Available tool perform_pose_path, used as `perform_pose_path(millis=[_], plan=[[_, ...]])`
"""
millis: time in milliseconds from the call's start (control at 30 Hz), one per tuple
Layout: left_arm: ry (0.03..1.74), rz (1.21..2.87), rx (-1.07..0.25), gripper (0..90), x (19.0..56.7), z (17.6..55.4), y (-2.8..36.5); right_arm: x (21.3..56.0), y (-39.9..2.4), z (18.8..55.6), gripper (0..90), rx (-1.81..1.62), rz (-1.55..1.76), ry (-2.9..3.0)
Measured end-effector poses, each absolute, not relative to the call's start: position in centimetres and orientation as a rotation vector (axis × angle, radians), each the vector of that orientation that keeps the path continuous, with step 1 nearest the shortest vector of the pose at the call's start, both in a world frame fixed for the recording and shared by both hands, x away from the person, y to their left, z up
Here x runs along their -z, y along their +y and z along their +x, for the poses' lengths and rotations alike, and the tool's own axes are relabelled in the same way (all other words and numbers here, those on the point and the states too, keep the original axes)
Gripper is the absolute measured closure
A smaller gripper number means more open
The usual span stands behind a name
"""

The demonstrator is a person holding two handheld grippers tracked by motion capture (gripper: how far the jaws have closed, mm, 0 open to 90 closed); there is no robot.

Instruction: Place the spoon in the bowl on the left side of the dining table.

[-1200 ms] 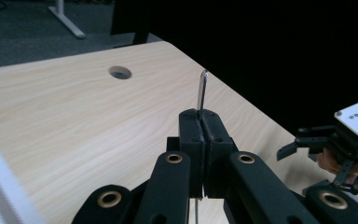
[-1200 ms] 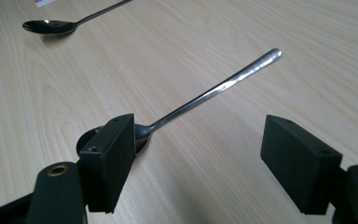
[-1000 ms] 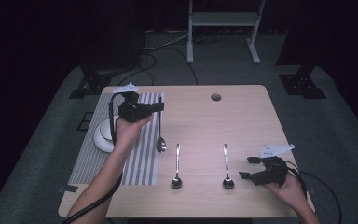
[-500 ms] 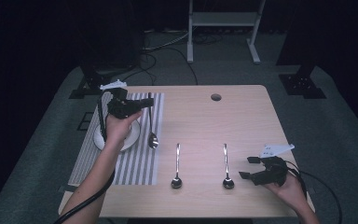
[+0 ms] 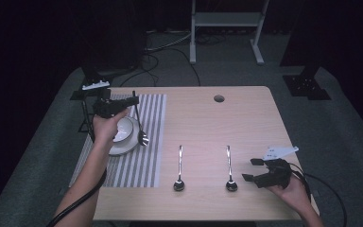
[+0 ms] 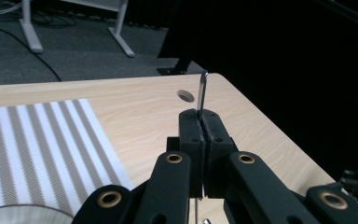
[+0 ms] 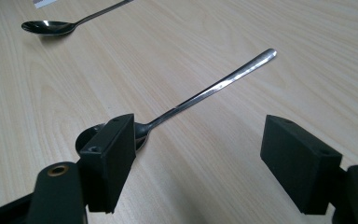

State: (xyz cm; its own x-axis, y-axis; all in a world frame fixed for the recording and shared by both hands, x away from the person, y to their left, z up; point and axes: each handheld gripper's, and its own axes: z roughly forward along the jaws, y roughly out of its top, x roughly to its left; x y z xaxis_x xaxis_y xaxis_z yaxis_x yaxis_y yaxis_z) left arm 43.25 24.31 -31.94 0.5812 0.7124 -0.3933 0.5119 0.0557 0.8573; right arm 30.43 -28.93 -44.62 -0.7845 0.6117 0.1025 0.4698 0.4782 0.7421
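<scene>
On the striped mat [image 5: 142, 137], a white bowl [image 5: 123, 135]; left gripper [image 5: 133, 100] clamps a spoon [image 5: 141, 132], right gripper [image 5: 254, 170] gapes empty.

High view overlooks table [image 5: 246, 118]; gripper views skim it closely.

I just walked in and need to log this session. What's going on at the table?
A person works with a hand-held gripper in each hand. The left hand-held gripper is shut on a spoon, holding it upright with its bowl down beside a white bowl on the striped placemat. The right hand-held gripper sits open near the right of two more spoons lying on the wooden table.
</scene>
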Motion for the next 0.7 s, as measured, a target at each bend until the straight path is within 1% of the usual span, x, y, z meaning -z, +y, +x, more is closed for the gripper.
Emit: perform_pose_path(millis=[433, 700], plan=[[1.106, 1.561, -0.278, 89.0, 31.1, 43.4, 26.8, 44.6, -28.8, 30.5, 25.1, -1.205, 0.937, 2.552], [1.137, 1.53, -0.297, 89.0, 31.1, 43.6, 28.1, 44.4, -29.0, 30.5, 25.1, -1.211, 0.94, 2.547]])
